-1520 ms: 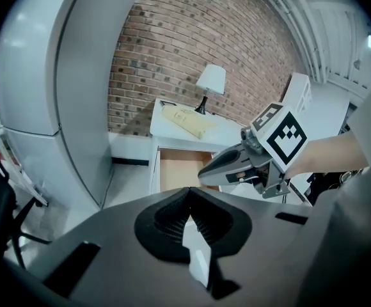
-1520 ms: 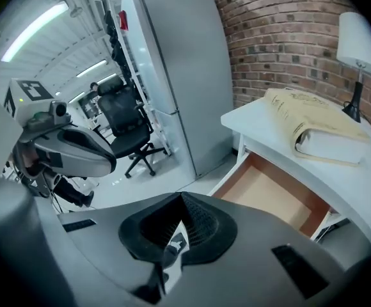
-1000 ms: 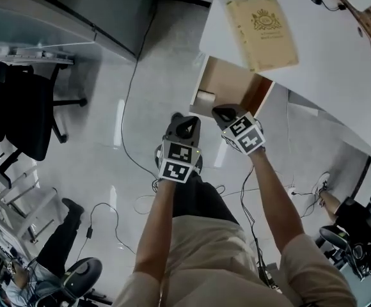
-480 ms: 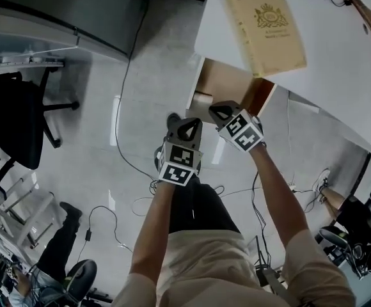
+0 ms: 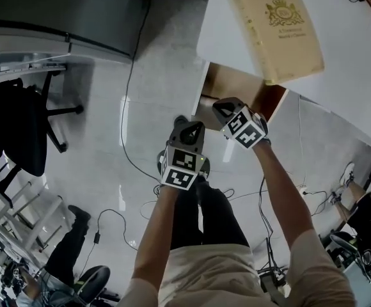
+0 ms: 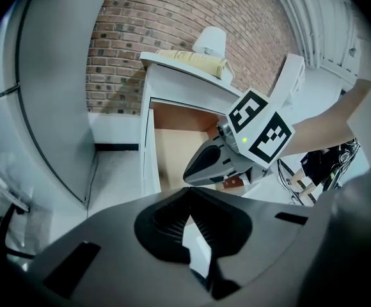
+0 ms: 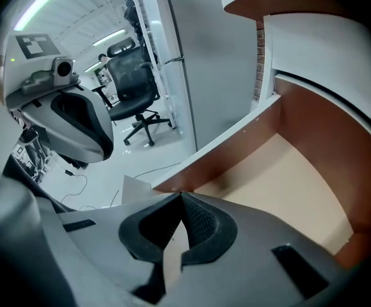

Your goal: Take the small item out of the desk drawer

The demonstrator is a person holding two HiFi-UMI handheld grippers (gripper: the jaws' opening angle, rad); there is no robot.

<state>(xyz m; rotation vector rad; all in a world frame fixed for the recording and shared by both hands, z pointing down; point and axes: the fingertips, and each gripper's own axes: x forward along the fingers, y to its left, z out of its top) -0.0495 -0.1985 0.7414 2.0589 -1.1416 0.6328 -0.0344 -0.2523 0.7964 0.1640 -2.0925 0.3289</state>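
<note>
The wooden drawer (image 5: 236,87) stands pulled out from under the white desk (image 5: 358,82). A small pale box (image 5: 205,101) lies at its near left corner, partly hidden by my grippers. My right gripper (image 5: 219,106) hangs over the drawer's front edge, shut and holding nothing. In the right gripper view, the right gripper (image 7: 181,196) points down into the tan drawer (image 7: 288,178), where no item shows. My left gripper (image 5: 180,121) is just left of it over the floor, also shut and holding nothing. The left gripper (image 6: 187,192) looks at the drawer (image 6: 173,152) past the right gripper (image 6: 192,171).
A tan book (image 5: 278,21) lies on the desk above the drawer. A grey cabinet (image 5: 64,5) stands at the far left and a black office chair (image 5: 19,126) beside it. Cables (image 5: 131,152) trail over the pale floor. My legs are below the grippers.
Both grippers have sunk closer to the open drawer, and the desk has grown larger in the head view. Neither gripper's jaws have changed.
</note>
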